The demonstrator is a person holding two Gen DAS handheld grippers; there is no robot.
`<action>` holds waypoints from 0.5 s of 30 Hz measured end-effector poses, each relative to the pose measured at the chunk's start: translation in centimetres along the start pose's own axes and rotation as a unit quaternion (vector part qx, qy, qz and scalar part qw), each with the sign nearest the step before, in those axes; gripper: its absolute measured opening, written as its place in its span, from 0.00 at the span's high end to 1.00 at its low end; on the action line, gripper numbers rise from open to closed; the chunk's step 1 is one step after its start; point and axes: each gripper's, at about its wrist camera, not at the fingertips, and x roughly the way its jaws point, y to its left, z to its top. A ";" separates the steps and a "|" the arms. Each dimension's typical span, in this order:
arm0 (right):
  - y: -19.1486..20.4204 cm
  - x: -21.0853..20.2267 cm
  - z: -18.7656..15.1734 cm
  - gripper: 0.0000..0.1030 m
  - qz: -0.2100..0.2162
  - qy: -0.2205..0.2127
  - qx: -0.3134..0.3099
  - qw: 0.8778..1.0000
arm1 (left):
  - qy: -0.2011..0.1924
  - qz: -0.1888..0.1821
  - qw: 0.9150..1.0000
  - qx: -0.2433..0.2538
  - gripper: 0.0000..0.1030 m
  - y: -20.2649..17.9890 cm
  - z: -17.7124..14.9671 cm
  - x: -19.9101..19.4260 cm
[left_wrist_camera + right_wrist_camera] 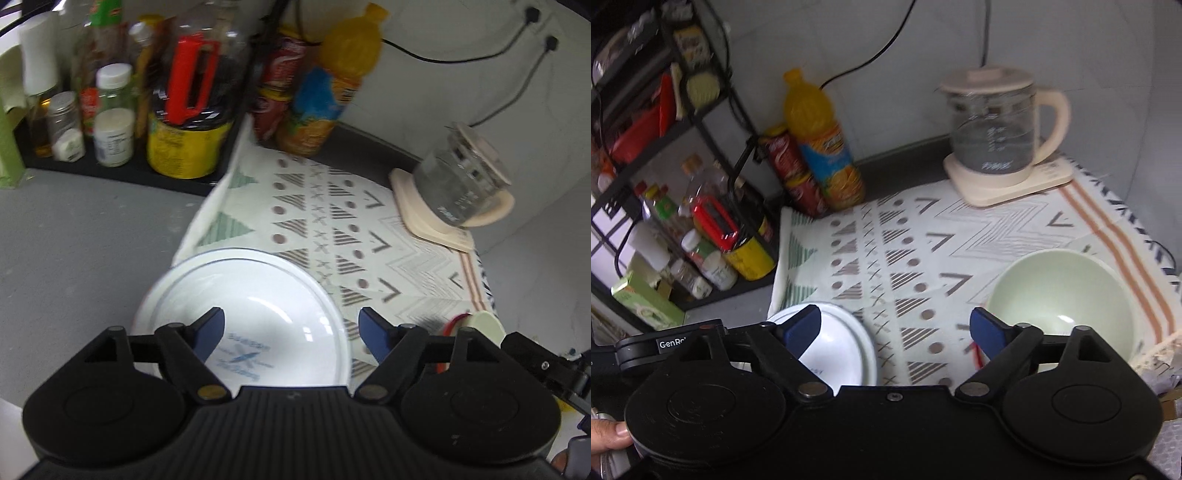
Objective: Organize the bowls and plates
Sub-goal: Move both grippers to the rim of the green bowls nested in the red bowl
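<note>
Left of the green bowl [1060, 306] on the patterned cloth [960, 236], white plates [240, 321] lie directly under the spread, empty left gripper [291, 328]; the right gripper [895, 328] gapes empty between them.

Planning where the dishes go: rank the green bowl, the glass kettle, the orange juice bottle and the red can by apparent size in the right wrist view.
1. green bowl, though it sits nearest the camera, which inflates it
2. glass kettle
3. orange juice bottle
4. red can, partly hidden behind the bottle
</note>
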 end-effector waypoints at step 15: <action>-7.7 -4.1 -0.9 0.09 -0.070 -0.036 0.071 0.994 | 0.013 -0.051 0.996 0.067 0.24 -7.3 -0.7 0.4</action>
